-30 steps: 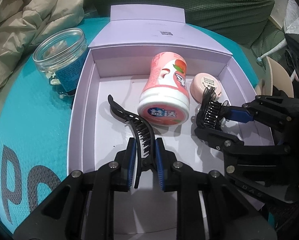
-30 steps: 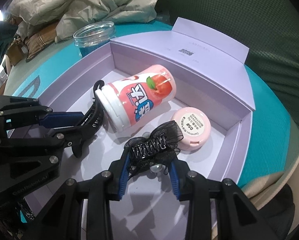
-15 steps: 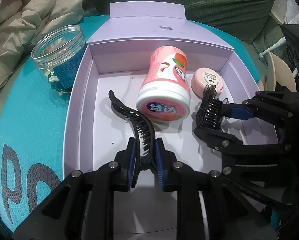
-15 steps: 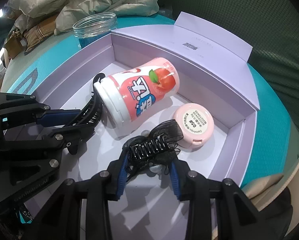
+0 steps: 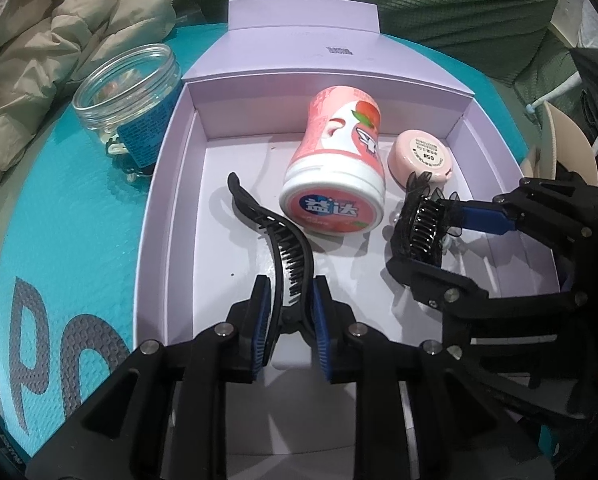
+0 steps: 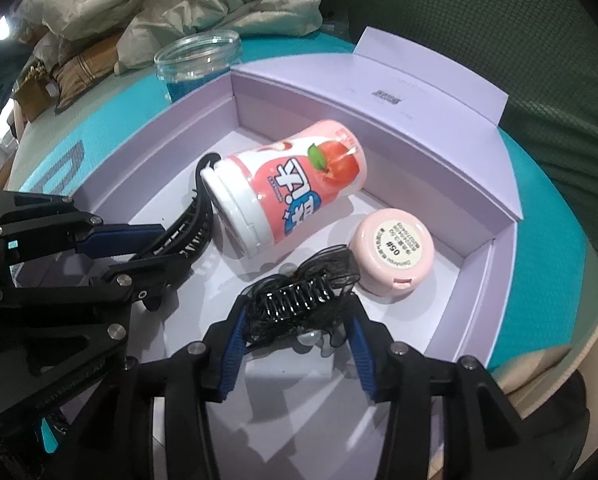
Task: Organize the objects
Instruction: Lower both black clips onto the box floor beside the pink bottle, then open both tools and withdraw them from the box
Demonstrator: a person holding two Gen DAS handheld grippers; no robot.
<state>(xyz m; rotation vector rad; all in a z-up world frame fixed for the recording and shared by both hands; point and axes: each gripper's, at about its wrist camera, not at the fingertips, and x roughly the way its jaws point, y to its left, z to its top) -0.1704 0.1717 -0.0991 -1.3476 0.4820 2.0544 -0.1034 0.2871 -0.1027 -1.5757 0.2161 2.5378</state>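
both clips are in the lavender box (image 5: 159, 216), using the pink gum bottle (image 5: 335, 172) lying on its side as my marker; my left gripper (image 5: 287, 328) is pinching the long black hair clip (image 5: 275, 240) just left of the bottle, long axis running straight ahead of me; my right gripper (image 6: 295, 320) is clamped on the black mesh hair clip (image 6: 299, 296) right of the bottle, touching the pink compact (image 6: 391, 256); probably letting go next.
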